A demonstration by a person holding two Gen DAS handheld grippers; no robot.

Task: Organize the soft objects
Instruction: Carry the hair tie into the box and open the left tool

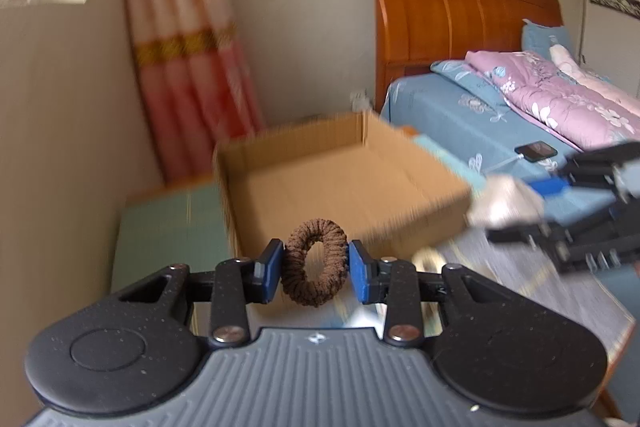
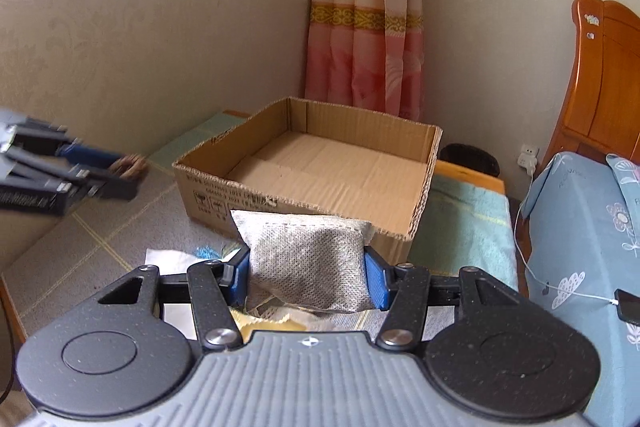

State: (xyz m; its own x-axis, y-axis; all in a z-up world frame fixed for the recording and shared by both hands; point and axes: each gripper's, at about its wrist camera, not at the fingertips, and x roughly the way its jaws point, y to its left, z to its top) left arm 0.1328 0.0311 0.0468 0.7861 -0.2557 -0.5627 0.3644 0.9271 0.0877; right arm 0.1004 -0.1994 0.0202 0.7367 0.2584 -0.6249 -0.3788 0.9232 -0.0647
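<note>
Both loaded: left tool [image 1: 314, 269] pinches brown knitted scrunchie [image 1: 315, 261], right tool [image 2: 306, 277] clamps grey fabric pouch [image 2: 308, 259]; open cardboard box [image 2: 420, 203] at 12 o'clock, right nearer.

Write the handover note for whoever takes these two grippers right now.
Left gripper: shut on the brown scrunchie, held in the air short of the cardboard box.
Right gripper: shut on the grey fabric pouch, held just before the box's near wall.
Box: open, on the table, nothing visible inside.
Done: both soft items picked up.
Left: drop scrunchie and pouch into the box, then probably collect the loose cloth pieces lying under the right gripper.
</note>
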